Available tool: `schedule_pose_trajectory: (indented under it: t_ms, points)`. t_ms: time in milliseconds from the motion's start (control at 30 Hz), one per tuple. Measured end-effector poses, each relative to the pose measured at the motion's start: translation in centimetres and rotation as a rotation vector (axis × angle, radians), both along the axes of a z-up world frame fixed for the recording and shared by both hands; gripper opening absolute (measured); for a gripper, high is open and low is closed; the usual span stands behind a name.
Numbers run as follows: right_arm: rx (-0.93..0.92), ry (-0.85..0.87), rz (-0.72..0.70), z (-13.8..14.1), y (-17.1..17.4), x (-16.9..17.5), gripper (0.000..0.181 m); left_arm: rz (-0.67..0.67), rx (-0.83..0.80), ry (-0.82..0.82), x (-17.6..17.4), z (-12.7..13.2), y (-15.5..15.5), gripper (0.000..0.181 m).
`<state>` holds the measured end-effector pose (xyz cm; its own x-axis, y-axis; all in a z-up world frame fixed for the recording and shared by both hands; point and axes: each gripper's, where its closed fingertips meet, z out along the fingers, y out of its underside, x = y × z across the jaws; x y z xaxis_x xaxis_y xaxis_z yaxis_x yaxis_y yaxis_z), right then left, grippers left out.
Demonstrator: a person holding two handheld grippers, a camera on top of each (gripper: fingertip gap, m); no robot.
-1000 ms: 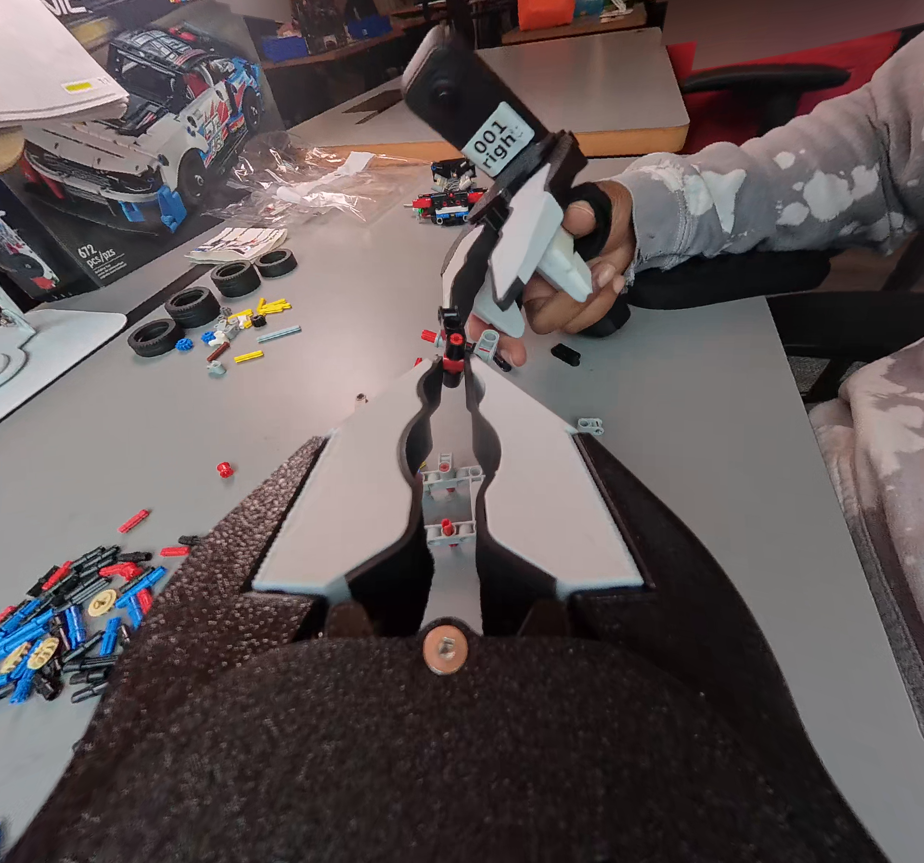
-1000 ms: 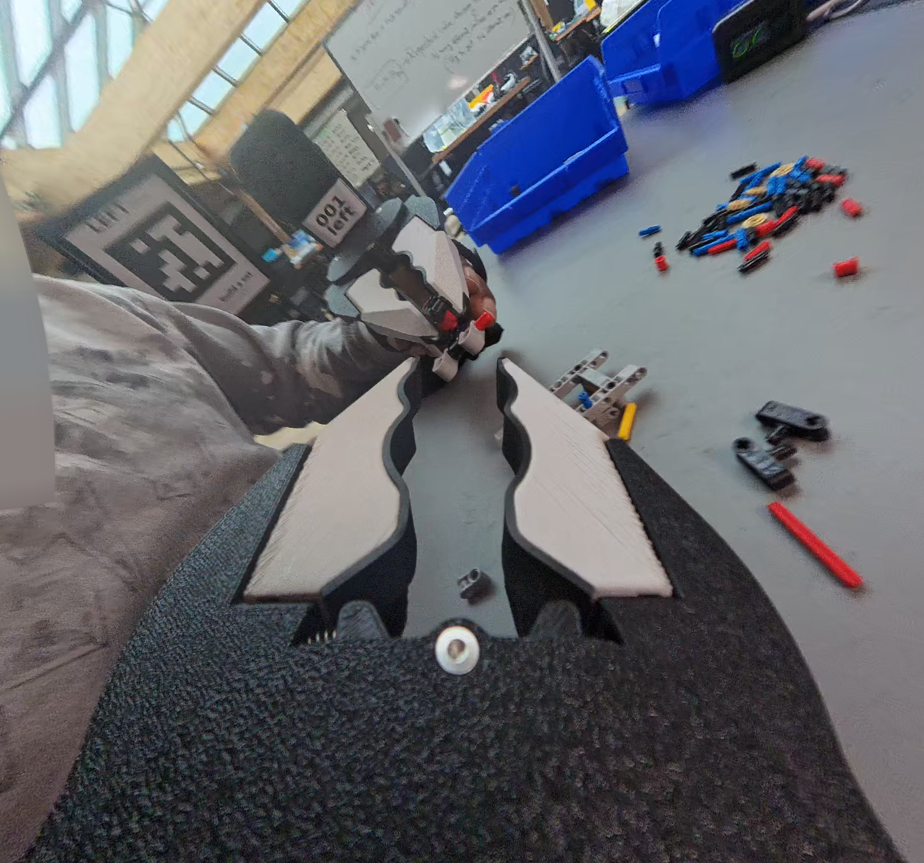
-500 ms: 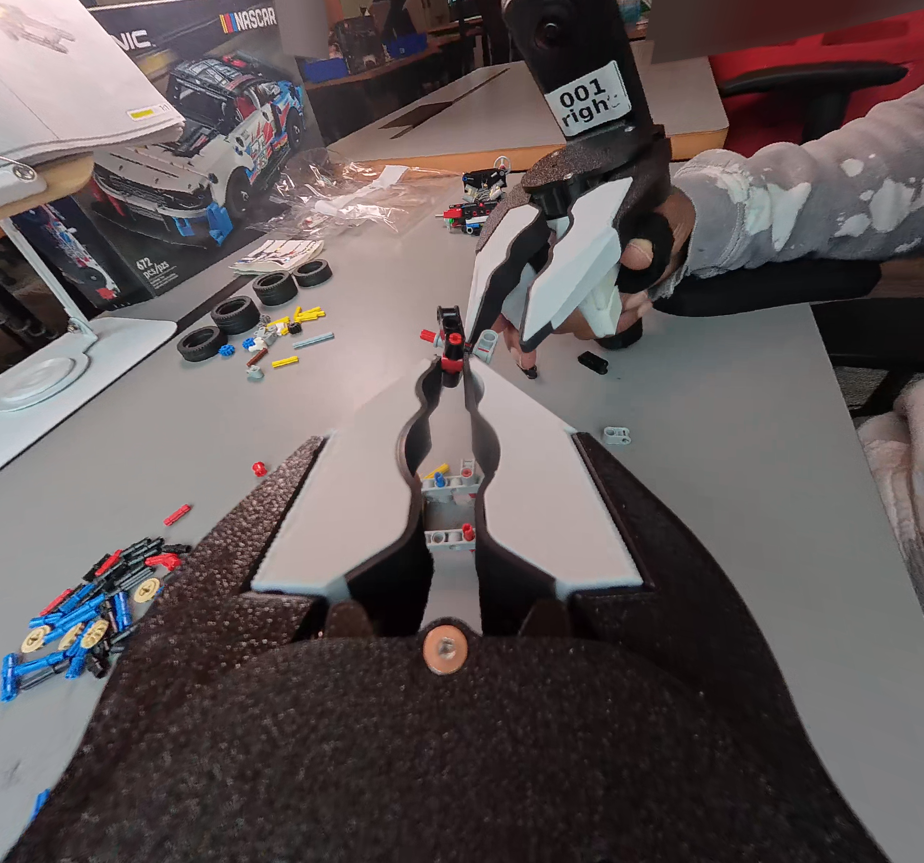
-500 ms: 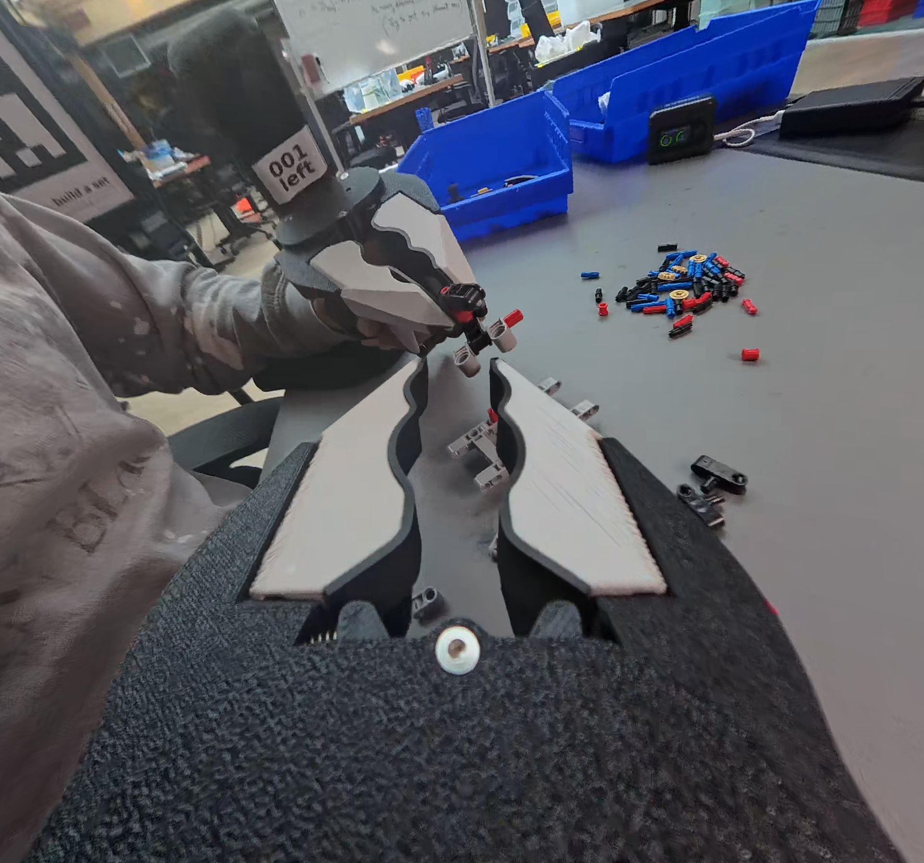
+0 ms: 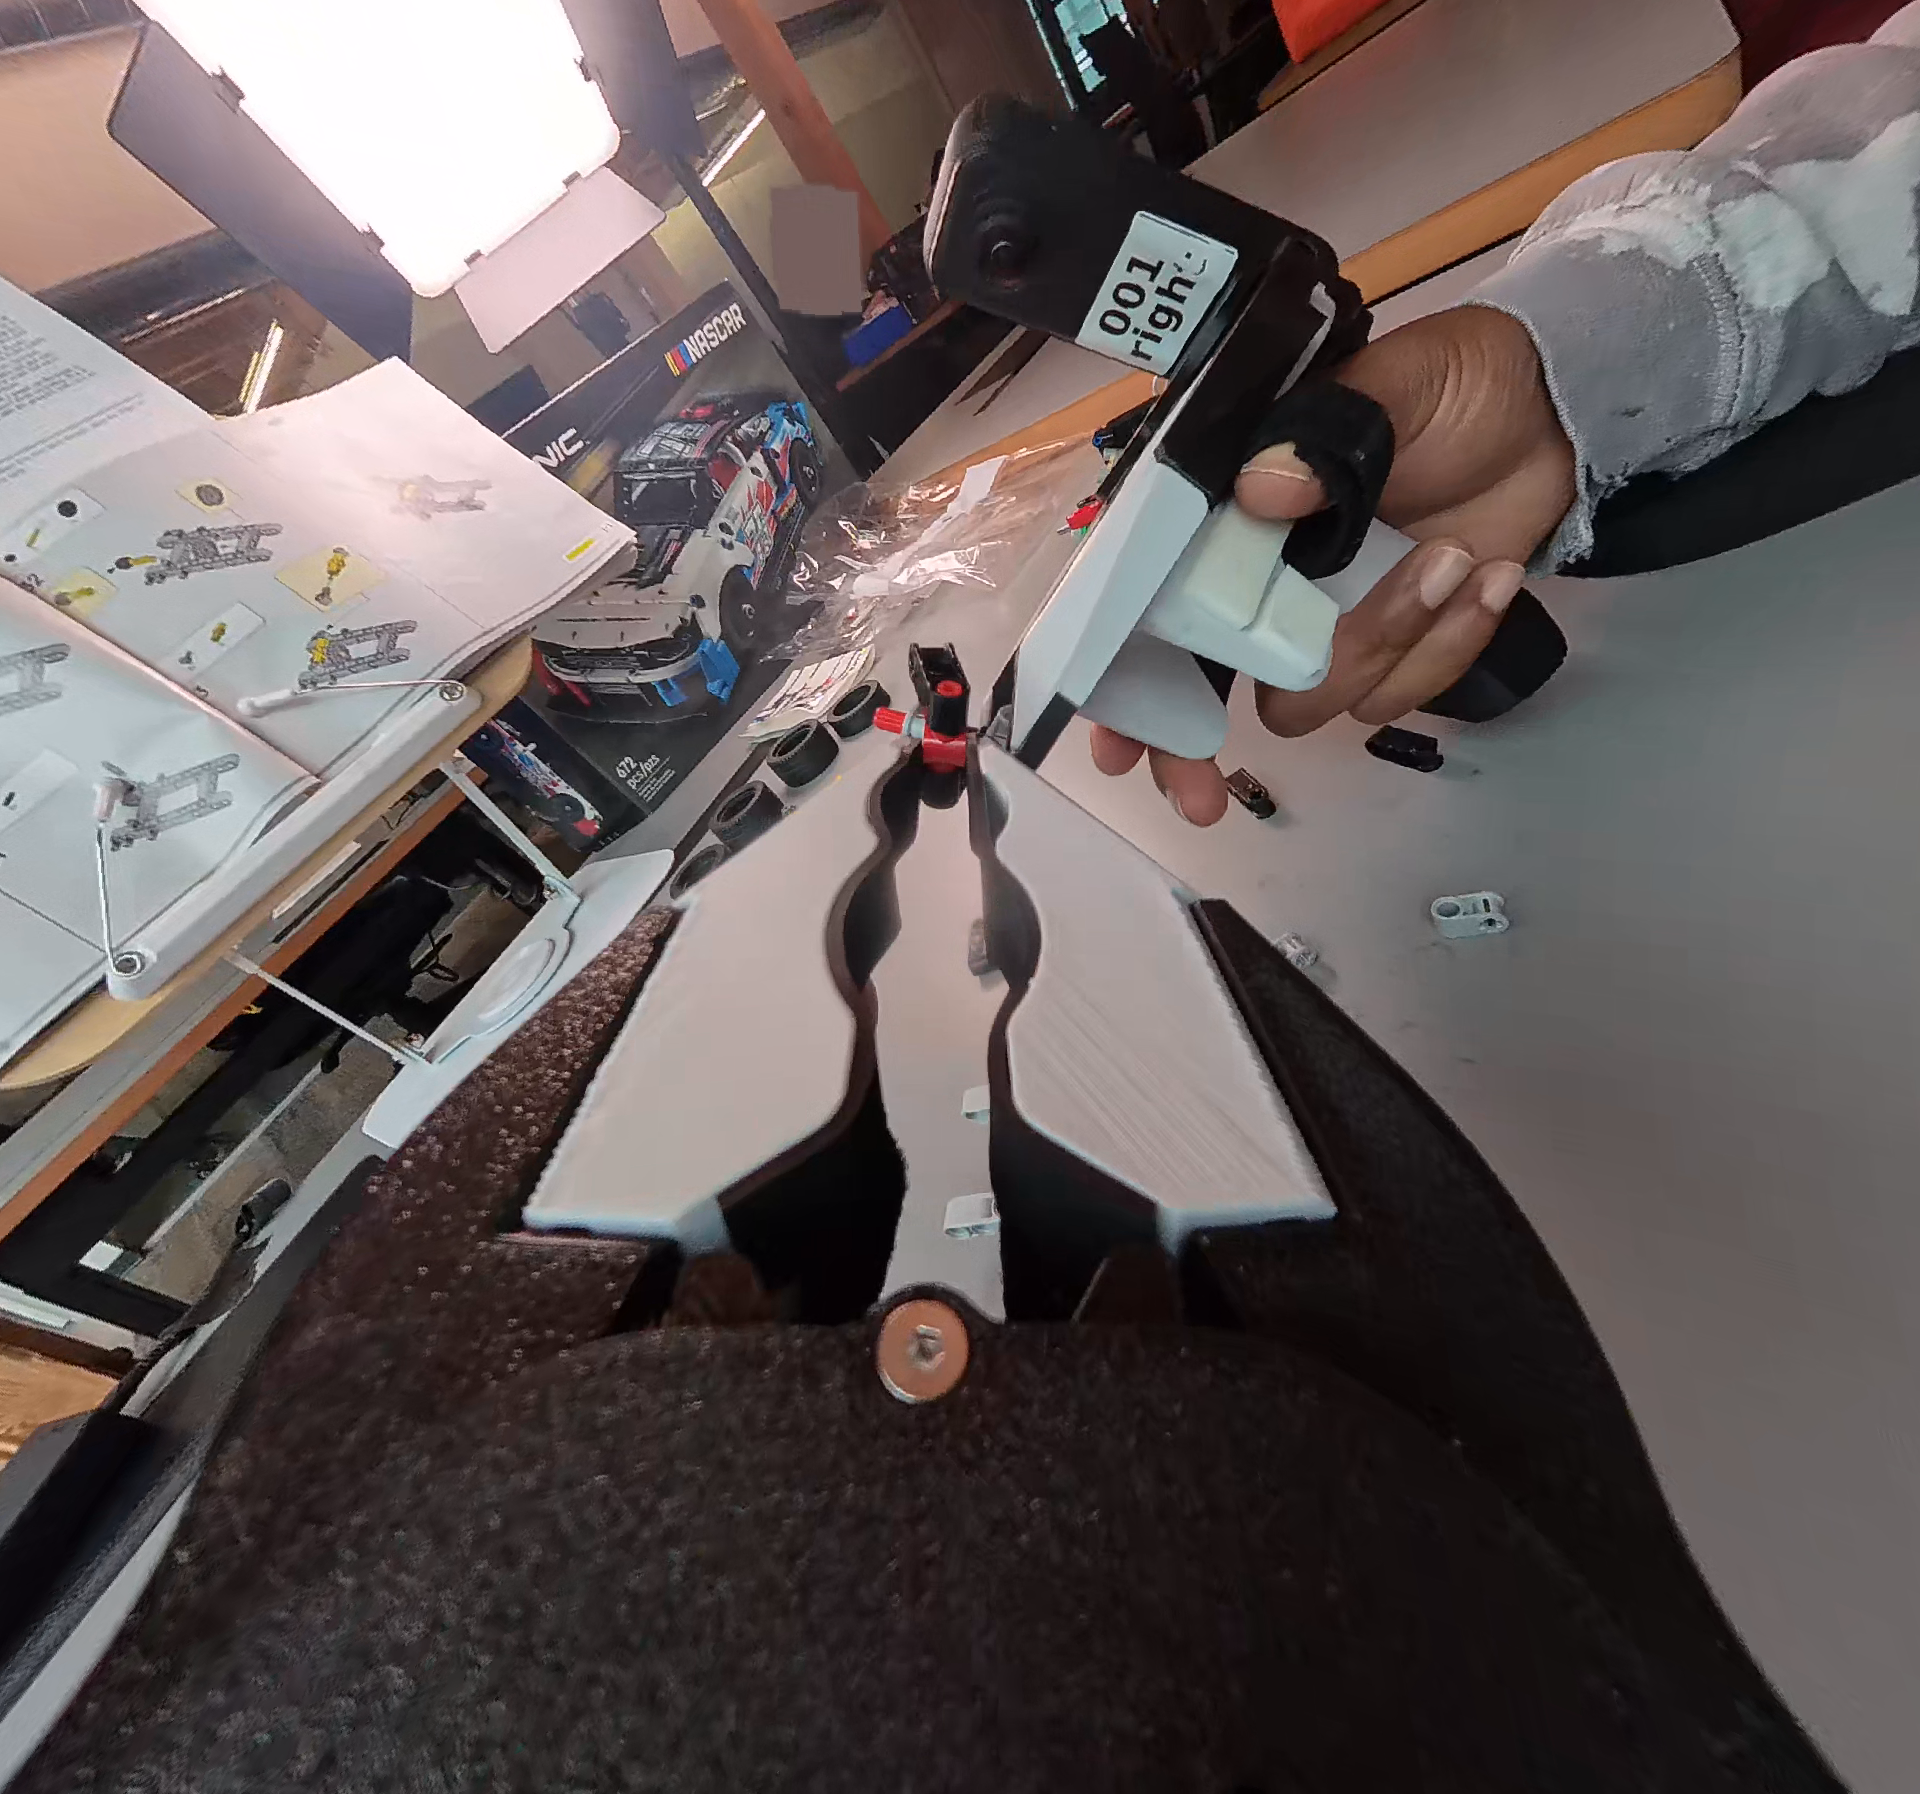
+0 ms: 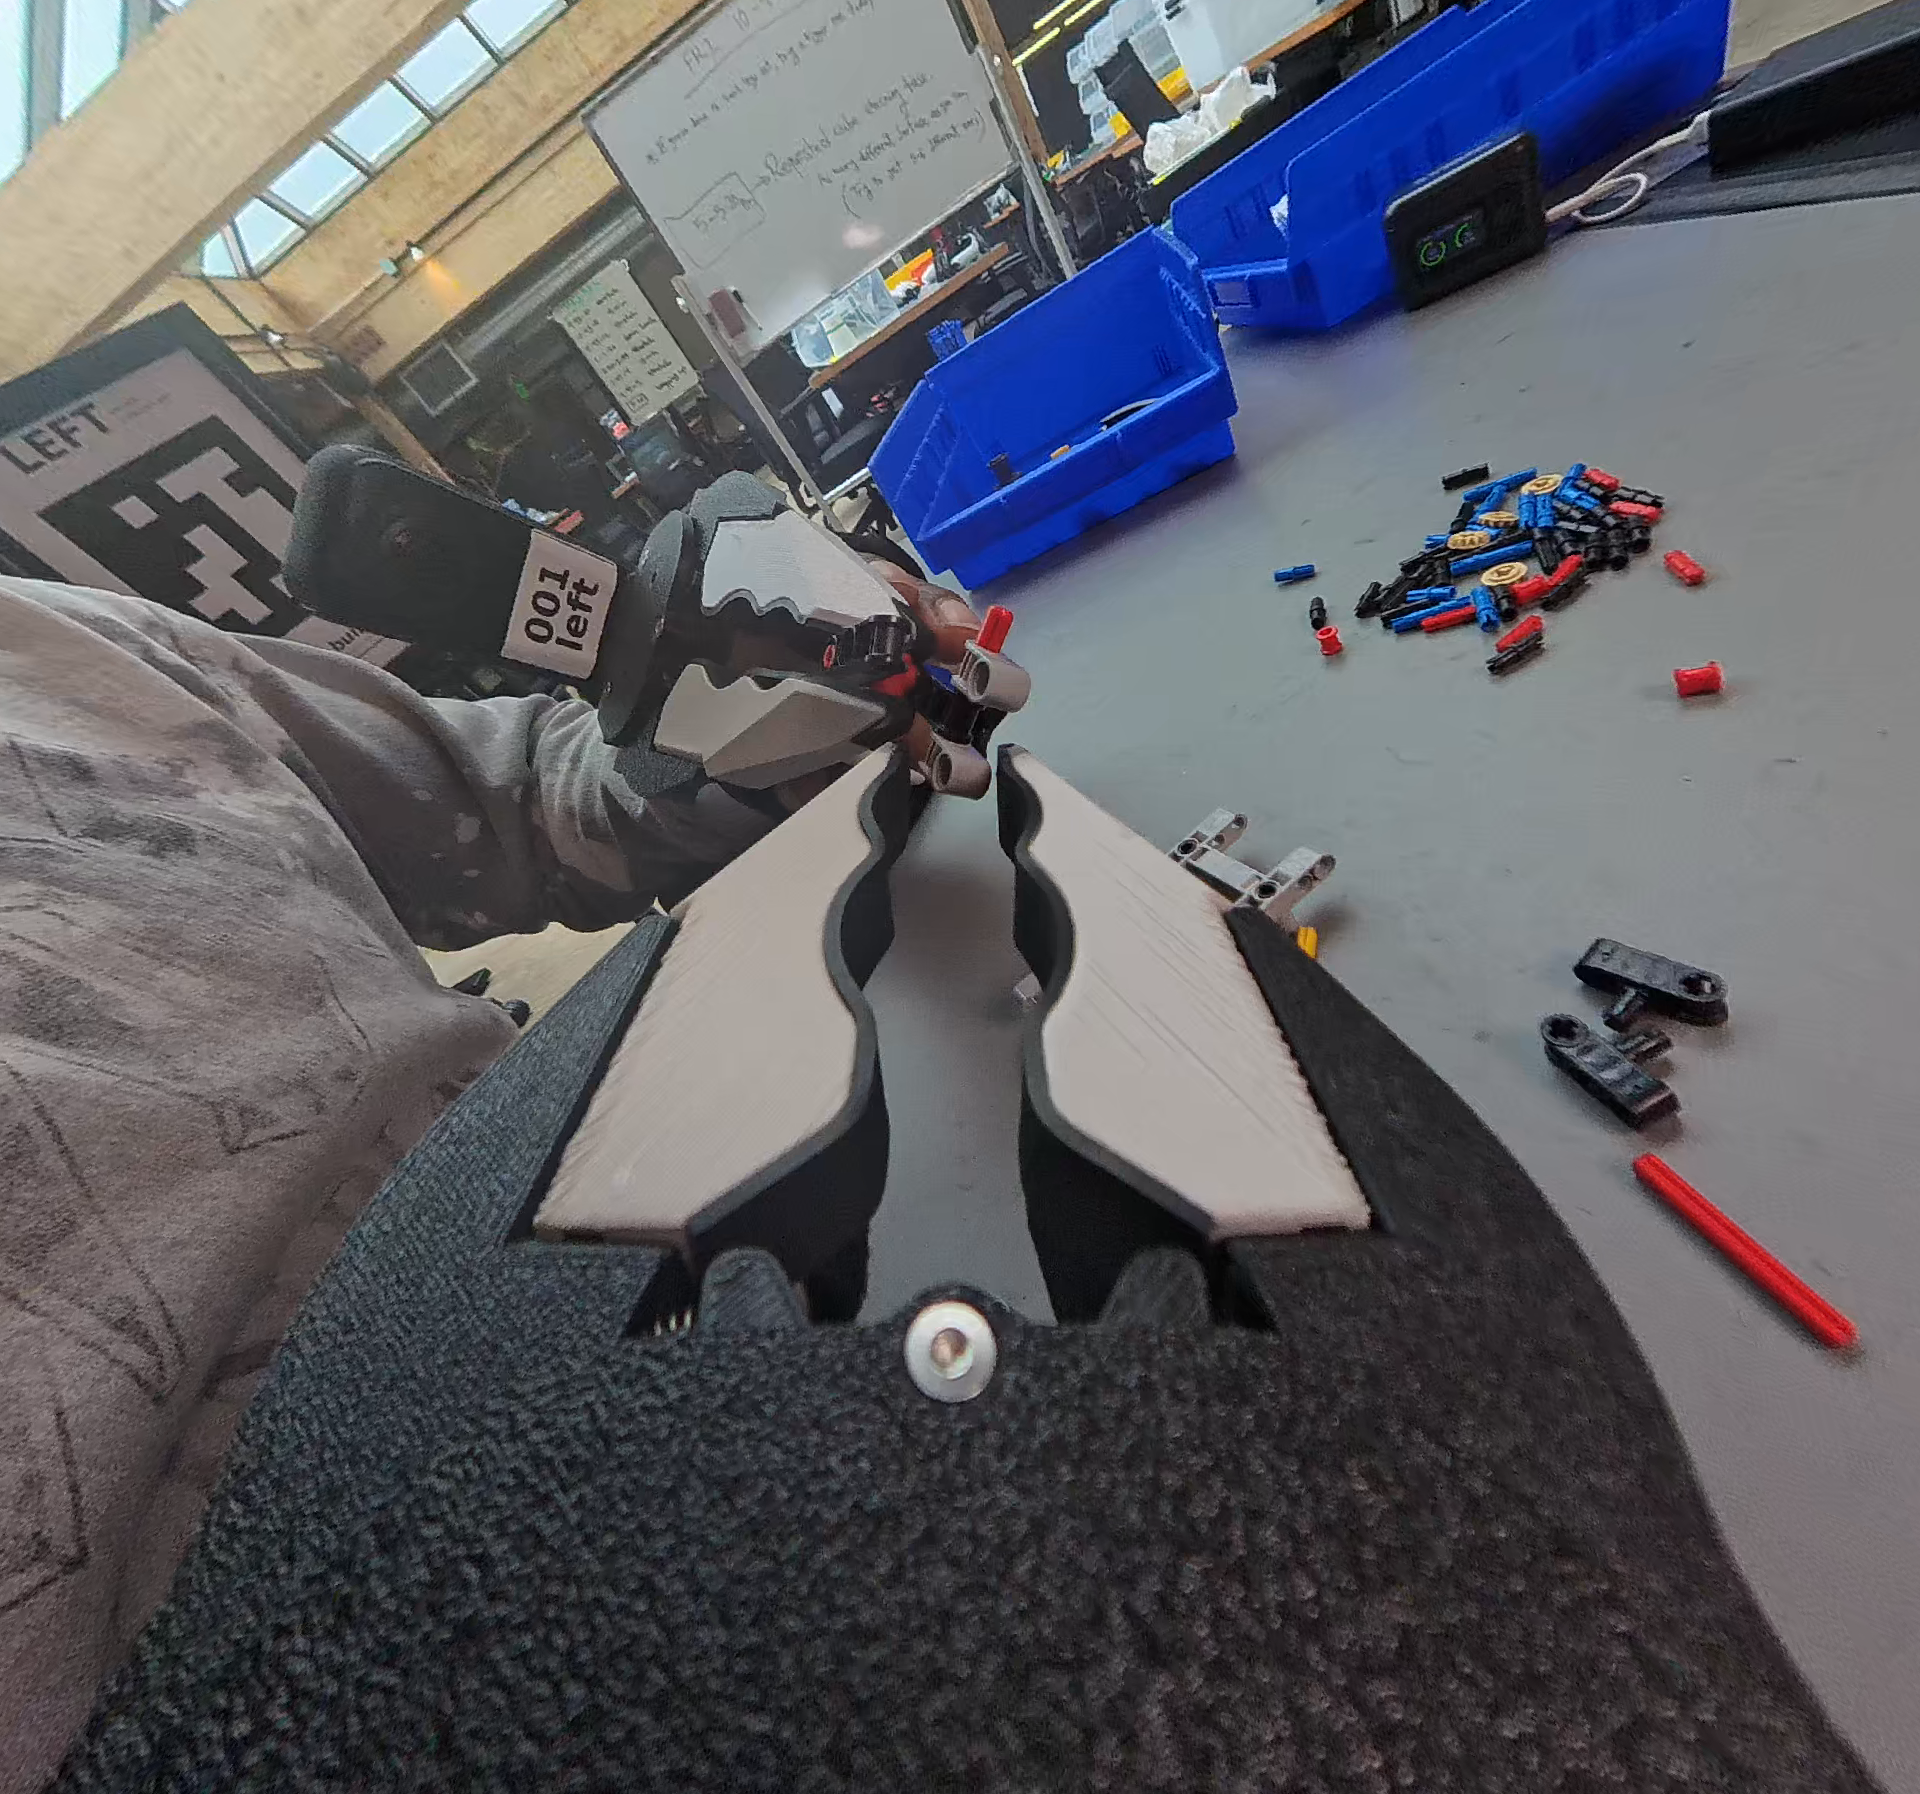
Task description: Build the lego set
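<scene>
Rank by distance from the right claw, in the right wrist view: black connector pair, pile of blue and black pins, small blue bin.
1. Black connector pair: on the table just right of the right claw, nearest.
2. Pile of blue and black pins: farther out, to the right.
3. Small blue bin: behind, toward the table's far edge, farthest.

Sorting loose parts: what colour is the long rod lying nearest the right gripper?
Red rod; right wrist view.

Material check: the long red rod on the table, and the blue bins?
Red rod: apparently hard moulded plastic, smooth with a slight sheen, uniform colour. Blue bins: likely rigid plastic, glossy walls with moulded ribs and slots. Table: grey, matte, material unclear.
</scene>
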<state>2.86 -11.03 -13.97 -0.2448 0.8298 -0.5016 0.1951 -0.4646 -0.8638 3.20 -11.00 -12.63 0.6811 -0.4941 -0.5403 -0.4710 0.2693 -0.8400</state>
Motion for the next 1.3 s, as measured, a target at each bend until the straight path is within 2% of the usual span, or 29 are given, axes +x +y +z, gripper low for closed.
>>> schedule_pose_trajectory:
  t_ms: [100,200,267,367,433,633,800,967,1100,1233,1300]
  points:
    - [-0.011,0.036,0.003,0.5,-0.1,0.1,0.011,-0.006,0.014,0.003,0.0,0.1,-0.1,0.008]
    - [0.082,0.006,0.004,0.1,0.2,0.2,0.010,-0.040,-0.066,-0.023,0.1,-0.7,-0.1,0.013]
    - [0.214,-0.042,-0.020,-0.7,0.7,0.4,0.009,-0.115,-0.173,-0.127,0.1,-0.9,-0.4,0.019]
    - [0.418,-0.123,-0.043,-2.0,1.5,0.9,0.009,-0.245,-0.406,-0.327,0.0,-0.9,-0.9,0.038]
    - [0.541,-0.163,-0.038,-2.8,1.4,1.1,0.009,-0.266,-0.551,-0.402,-0.1,-1.6,-0.8,0.041]
    - [0.838,-0.177,0.027,-4.1,-0.4,0.9,0.009,-0.287,-0.651,-0.264,1.2,-4.1,-1.5,0.034]
    - [0.920,-0.147,0.070,-4.4,-1.3,1.2,0.009,-0.258,-0.616,-0.136,1.4,-5.4,-1.9,0.026]
    - [0.883,-0.058,0.023,-2.8,-1.0,1.2,0.010,-0.245,-0.521,-0.161,1.1,-3.6,-1.5,0.023]
    - [0.883,-0.060,-0.071,-1.9,0.7,1.4,0.009,-0.127,-0.413,-0.154,-0.9,-2.9,-0.4,0.000]
    - [0.900,-0.114,-0.132,-2.5,1.6,1.0,0.009,-0.141,-0.379,-0.129,-0.6,-2.8,-0.7,0.003]
    - [0.902,-0.125,-0.157,-2.5,1.7,0.8,0.009,-0.111,-0.363,-0.099,-0.5,-3.0,-0.4,0.021]
